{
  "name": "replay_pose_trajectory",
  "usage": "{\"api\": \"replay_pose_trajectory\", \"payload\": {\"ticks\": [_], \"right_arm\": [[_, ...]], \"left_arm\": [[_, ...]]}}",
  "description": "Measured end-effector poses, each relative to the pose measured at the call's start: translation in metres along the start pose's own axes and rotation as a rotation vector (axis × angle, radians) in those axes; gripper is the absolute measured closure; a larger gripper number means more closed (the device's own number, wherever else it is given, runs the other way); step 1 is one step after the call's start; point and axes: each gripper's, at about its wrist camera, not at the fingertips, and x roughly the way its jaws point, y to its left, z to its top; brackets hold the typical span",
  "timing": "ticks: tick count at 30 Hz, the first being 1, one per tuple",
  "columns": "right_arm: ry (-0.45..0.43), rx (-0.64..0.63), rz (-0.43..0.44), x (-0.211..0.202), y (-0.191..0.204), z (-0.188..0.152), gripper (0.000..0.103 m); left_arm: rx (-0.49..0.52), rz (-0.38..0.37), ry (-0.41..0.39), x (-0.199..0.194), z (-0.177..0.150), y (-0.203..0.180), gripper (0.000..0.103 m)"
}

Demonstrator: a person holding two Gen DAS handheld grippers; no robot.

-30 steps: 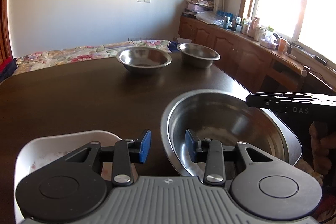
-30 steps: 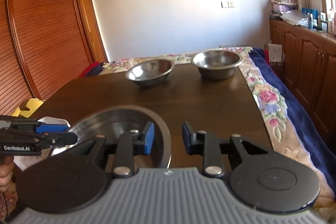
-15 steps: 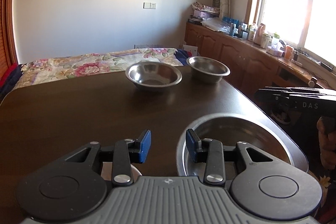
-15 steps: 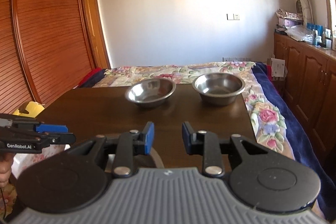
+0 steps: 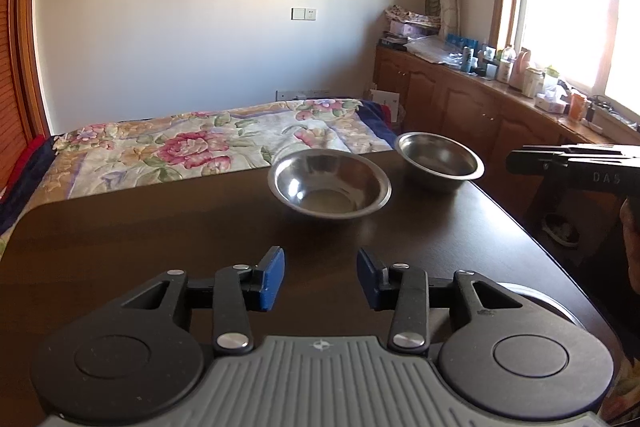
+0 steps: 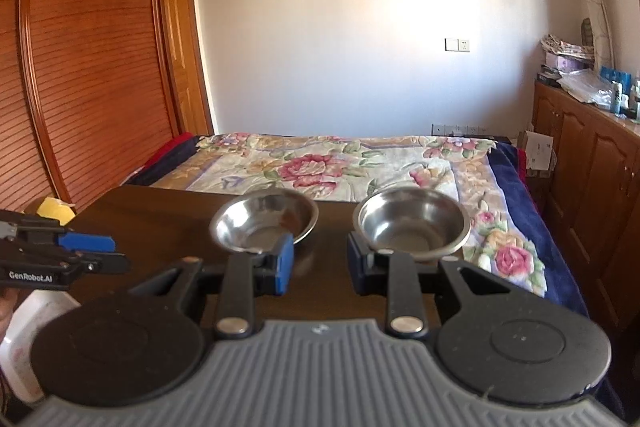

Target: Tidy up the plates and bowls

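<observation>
the left gripper hung above the dark wooden table with its blue-padded jaws spread apart and nothing between them. the right gripper was likewise released and empty, held over the same table's near edge. two steel bowls stood at the far end of the table, side by side but apart: the left bowl sat nearer the middle, and the right bowl sat by the far right corner. in the right wrist view the same pair appeared just past the fingertips, the left bowl behind the left finger and the right bowl behind the right one. a third steel rim, that of a large bowl, peeked out at the near right edge of the table, mostly hidden behind the left gripper's body. a white dish showed at the lower left of the right wrist view, partly covered by the gripper body. beyond the table lay a bed with a floral bedspread, and wooden cabinets ran along the window wall.
</observation>
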Motion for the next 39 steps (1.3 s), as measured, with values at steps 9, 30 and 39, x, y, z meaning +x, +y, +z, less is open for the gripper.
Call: {"api": "replay_pose_trajectory", "payload": {"ticks": [9, 30, 39], "right_arm": [[0.049, -0.045, 0.025, 0.042, -0.009, 0.012, 0.067], [0.221, -0.088, 0.138, 0.127, -0.005, 0.021, 0.065], [0.278, -0.084, 0.170, 0.138, -0.005, 0.017, 0.065]], "left_arm": [[0.001, 0.032, 0.014, 0.040, 0.023, 0.012, 0.049], [-0.033, 0.031, 0.077, 0.118, 0.040, 0.031, 0.052], [-0.043, 0.026, 0.099, 0.130, 0.038, 0.032, 0.063]]}}
